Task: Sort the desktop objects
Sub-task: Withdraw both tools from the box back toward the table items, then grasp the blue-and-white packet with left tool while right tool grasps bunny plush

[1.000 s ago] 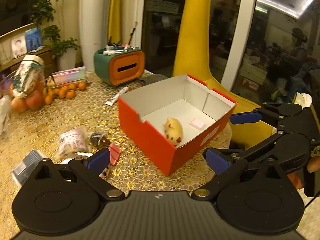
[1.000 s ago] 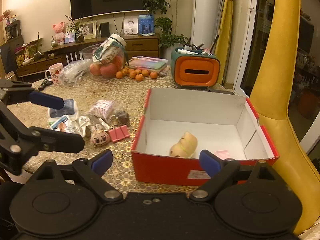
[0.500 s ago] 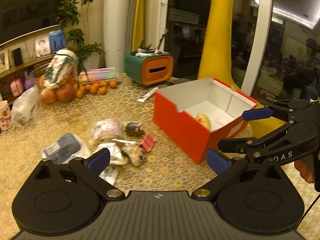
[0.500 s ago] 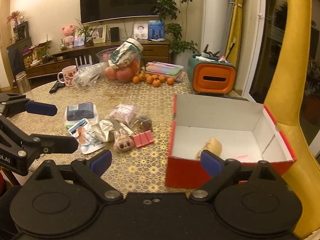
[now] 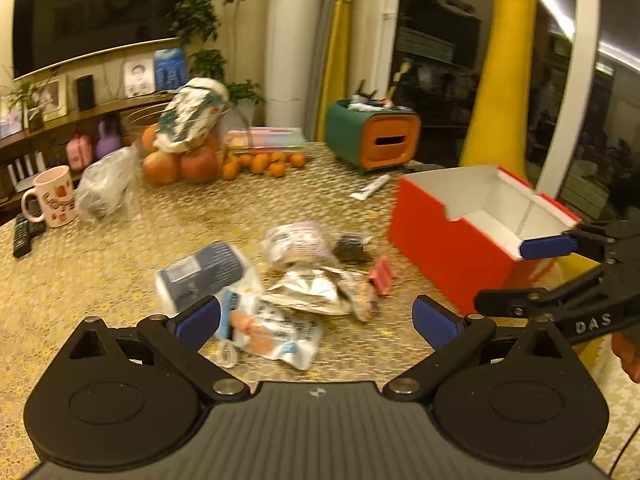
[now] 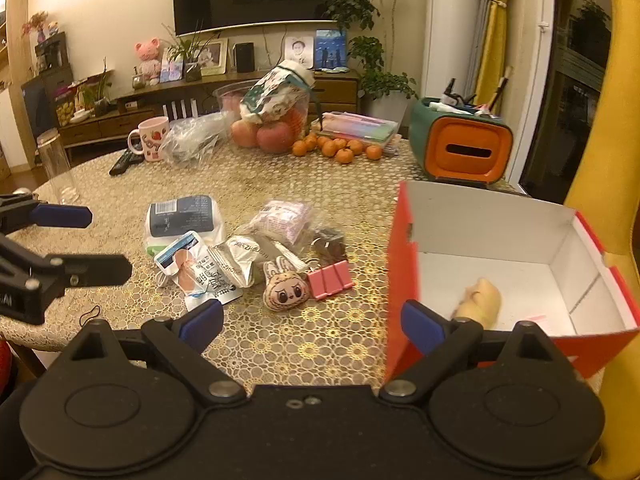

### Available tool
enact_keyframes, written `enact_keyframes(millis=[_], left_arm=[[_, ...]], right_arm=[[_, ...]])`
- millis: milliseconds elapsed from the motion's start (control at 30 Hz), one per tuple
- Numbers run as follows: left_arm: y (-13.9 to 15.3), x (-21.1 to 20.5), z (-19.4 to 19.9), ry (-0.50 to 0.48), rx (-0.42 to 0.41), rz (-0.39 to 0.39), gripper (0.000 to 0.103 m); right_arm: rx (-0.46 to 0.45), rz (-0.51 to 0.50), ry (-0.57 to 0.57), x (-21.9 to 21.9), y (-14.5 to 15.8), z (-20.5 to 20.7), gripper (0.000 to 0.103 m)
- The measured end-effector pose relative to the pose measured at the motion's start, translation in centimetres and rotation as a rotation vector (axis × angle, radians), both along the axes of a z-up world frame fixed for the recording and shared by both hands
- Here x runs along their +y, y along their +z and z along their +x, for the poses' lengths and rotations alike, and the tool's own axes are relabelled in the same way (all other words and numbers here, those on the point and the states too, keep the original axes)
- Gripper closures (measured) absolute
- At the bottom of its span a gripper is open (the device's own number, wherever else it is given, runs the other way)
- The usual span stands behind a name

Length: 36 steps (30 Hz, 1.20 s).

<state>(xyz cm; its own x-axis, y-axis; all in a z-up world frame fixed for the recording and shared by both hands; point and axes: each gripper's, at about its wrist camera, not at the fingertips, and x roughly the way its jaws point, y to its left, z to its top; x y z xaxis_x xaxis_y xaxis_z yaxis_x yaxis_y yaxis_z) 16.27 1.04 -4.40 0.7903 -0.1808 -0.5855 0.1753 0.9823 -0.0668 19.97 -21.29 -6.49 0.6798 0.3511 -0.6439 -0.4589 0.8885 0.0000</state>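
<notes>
Snack packets [image 6: 208, 276] are lying beside the red box [image 6: 404, 280] while we're holding both hand-held grippers [image 5: 316, 320] [image 6: 312, 322] spread apart, empty

I see a tabletop [image 6: 312, 184] under a gold, lace-patterned cover with a slight sheen. The box [image 6: 500, 224] looks like matt cardboard, red outside and white inside. The snack packets [image 6: 240, 260] are crinkled glossy foil and plastic film. The pink binder clip [image 6: 330, 280] looks smooth. My left tool [image 5: 316, 320] has matt black plastic arms with blue rubbery-looking pads [image 5: 198, 318]; my right tool [image 6: 312, 320] has the same.
</notes>
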Motion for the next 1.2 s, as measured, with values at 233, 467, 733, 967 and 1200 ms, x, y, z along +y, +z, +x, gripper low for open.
enact_keyframes(millis=[233,467,733,967,1200], left_arm=[[-1.7,2.6,2.7,0.055,-0.004,0.037,0.000],[-3.9,5.5,6.4,0.103,0.012,0.065,0.000],[-6.0,7.4,10.6,0.047,0.035,0.101,0.000],[-6.7,8.3,13.8,-0.060,0.052,0.123,0.001],[-8.5,8.3,16.0,-0.080,0.096,0.098,0.001]], right_arm=[[-0.011,-0.007,0.034,2.7,-1.7,1.3,0.008],[0.008,-0.014,0.030,4.8,-3.8,3.5,0.008],[0.052,-0.025,0.016,5.9,-6.4,5.9,0.009],[0.072,-0.043,0.024,6.7,-7.8,7.3,0.010],[0.084,-0.057,0.022,7.6,-9.0,8.4,0.012]])
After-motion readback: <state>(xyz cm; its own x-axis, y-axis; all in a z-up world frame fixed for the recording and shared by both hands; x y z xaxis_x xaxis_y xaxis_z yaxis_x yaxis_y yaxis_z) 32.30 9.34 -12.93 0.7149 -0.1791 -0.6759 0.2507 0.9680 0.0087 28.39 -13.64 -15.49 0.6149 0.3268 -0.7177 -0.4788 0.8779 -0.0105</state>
